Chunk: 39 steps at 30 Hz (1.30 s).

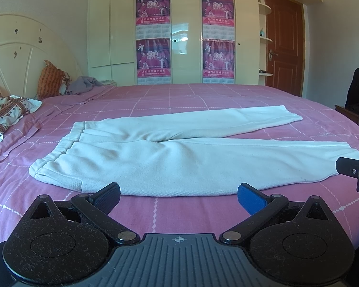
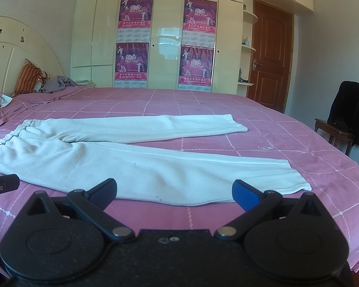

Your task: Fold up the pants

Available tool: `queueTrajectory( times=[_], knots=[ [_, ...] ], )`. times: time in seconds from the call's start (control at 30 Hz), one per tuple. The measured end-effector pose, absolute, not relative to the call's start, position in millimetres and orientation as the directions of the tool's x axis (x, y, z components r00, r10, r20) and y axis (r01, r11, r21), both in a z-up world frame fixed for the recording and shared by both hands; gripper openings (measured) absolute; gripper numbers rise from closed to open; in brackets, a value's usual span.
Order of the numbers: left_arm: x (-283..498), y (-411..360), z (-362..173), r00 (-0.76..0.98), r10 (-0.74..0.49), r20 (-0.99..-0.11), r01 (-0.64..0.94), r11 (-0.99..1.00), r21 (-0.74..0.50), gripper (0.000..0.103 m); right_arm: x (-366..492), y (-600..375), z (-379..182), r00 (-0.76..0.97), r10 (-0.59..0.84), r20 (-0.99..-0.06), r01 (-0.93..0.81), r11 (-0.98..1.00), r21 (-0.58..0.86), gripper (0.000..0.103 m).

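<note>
While both tongs hang spread wide and empty just short of its near edge, the white pants (image 1: 170, 157) lie flat and unfolded on the pink bed (image 1: 203, 95). Left tongs (image 1: 178, 195) face the waist end, right tongs (image 2: 174, 191) the near leg

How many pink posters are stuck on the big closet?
4: upper left poster, lower left poster, upper right poster, lower right poster. None look hidden.

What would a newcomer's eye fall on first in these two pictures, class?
First, the white pants spread flat across the middle of the pink checked bedspread, waistband to the left, legs splayed to the right. Behind the bed, four magenta posters stand out on the cream wardrobe. In the foreground, the left claw and right claw are both open, short of the pants' near edge.
</note>
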<state>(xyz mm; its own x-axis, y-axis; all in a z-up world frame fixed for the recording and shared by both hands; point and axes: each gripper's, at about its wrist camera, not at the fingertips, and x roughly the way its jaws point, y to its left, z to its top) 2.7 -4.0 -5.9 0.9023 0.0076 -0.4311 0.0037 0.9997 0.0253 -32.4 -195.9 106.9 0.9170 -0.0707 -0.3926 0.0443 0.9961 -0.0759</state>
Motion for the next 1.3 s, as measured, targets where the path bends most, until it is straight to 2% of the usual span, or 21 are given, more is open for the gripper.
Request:
queueTrajectory(
  times=[1.0,1.13,1.3],
  knots=[
    [9.8,0.8,-5.9,0.885,0.02,-0.465,-0.019,1.0,0.006,0.103,-33.4,-186.6,101.0,0.916,-0.07,-0.395,0.043,0.996,-0.078,0.103],
    [18.1,7.5,-0.7,0.883,0.055,-0.466,-0.053,0.998,0.017,0.103,-28.0,-188.5,105.6,0.914,-0.049,-0.402,0.021,0.997,-0.074,0.103],
    [39.3,29.2,13.6,0.895,0.059,-0.442,-0.079,0.997,-0.026,0.103,-9.9,-190.9,115.8,0.922,-0.009,-0.386,-0.023,0.997,-0.08,0.103]
  ],
)
